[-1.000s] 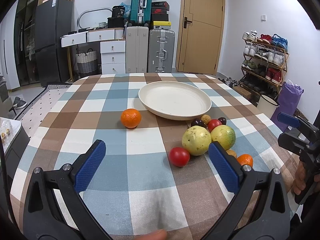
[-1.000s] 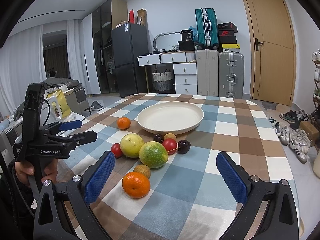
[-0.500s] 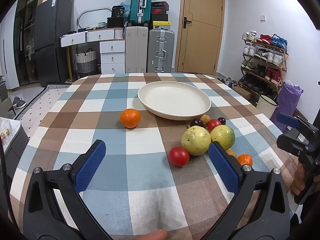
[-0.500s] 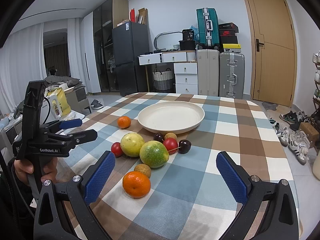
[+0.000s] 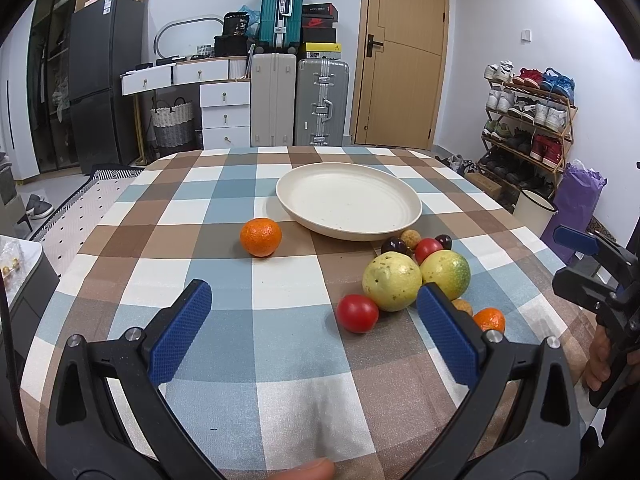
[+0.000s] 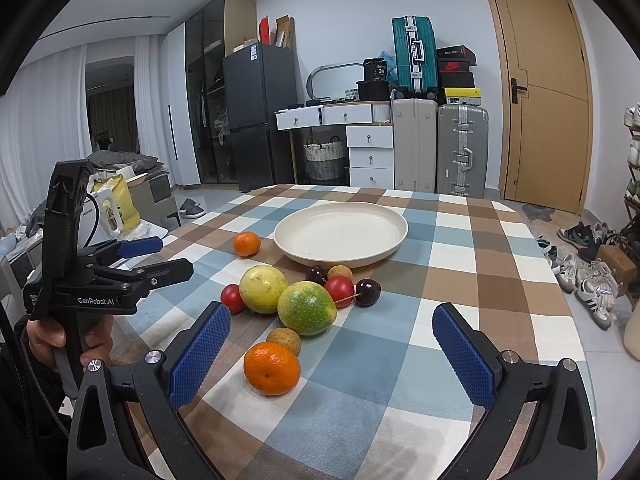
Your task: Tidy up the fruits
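Both grippers held off the table's near edge, jaws wide apart, nothing between them. Right gripper nearer the fruit: the near orange lies just ahead, left of its centre line, on the cloth. Left gripper faces bare cloth; tomato ahead to its right. Plate, nothing on it, sits mid-table beyond the cluster; far orange alone by the plate's left rim. From the left view a pad hides most of the small brown fruit. Likely first pick: near orange, right gripper.
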Tool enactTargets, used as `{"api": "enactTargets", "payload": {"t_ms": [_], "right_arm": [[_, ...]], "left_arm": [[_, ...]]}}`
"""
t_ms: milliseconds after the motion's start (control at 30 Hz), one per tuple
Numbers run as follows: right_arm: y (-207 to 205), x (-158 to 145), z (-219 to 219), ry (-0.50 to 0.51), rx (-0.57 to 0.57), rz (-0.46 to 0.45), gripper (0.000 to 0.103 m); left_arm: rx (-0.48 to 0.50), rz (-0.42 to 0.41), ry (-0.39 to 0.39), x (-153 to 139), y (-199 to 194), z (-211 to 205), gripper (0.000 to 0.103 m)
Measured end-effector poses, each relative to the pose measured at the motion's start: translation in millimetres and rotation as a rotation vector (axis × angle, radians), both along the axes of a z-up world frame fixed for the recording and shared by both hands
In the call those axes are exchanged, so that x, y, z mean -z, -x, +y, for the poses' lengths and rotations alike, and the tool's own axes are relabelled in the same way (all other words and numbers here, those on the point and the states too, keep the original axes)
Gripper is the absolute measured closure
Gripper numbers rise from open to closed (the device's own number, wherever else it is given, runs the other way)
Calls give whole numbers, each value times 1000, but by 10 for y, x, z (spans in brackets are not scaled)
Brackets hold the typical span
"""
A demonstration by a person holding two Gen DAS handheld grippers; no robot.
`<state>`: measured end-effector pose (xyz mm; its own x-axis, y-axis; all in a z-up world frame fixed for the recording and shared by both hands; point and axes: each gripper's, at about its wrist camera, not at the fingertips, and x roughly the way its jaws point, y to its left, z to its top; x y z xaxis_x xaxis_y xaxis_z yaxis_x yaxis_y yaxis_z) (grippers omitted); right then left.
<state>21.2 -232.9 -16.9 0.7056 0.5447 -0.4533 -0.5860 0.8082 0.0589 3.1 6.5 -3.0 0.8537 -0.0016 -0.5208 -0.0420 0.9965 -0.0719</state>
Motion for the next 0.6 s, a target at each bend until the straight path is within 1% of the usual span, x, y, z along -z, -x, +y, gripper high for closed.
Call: {"api": "enactTargets", "payload": {"t_ms": [267, 600], "right_arm": [[-22, 26, -18, 1, 8, 3, 0], [-122, 39, -62, 11, 45, 40, 0]], "left_arm": [[-1, 1, 0, 1, -3, 3, 1], [-2, 3, -3, 6, 4, -26, 1]]}}
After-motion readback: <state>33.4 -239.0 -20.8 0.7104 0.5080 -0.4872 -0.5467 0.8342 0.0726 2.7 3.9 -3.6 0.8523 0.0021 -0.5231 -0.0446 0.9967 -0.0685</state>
